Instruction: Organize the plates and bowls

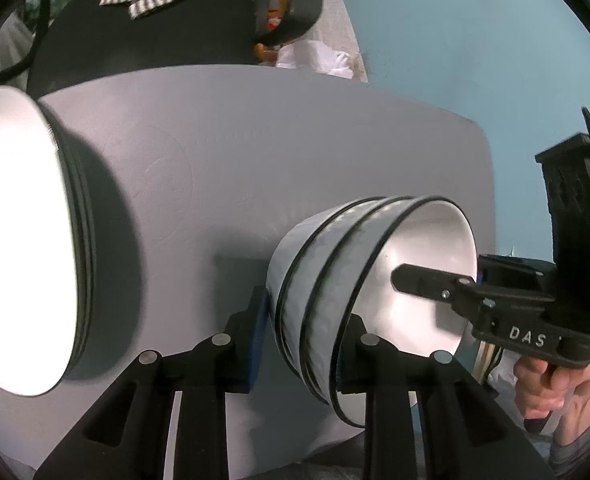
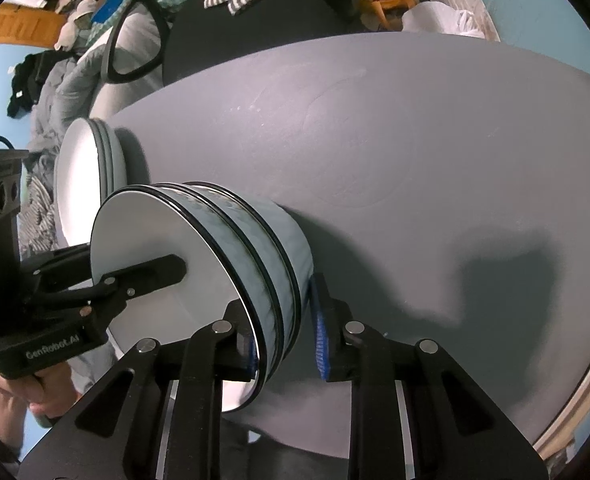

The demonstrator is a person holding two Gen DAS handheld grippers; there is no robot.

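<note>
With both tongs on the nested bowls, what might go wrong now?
1. The left tongs and right tongs each straddle the wall of the bowls; uneven pulls might separate or tip the three.
2. The plates lie close, so a sideways move may knock them.

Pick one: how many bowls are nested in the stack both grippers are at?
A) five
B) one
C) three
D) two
C: the bowl stack shows three dark rims, one behind the other, in both wrist views; the left gripper and right gripper each straddle its wall, one finger inside and one outside.
</note>
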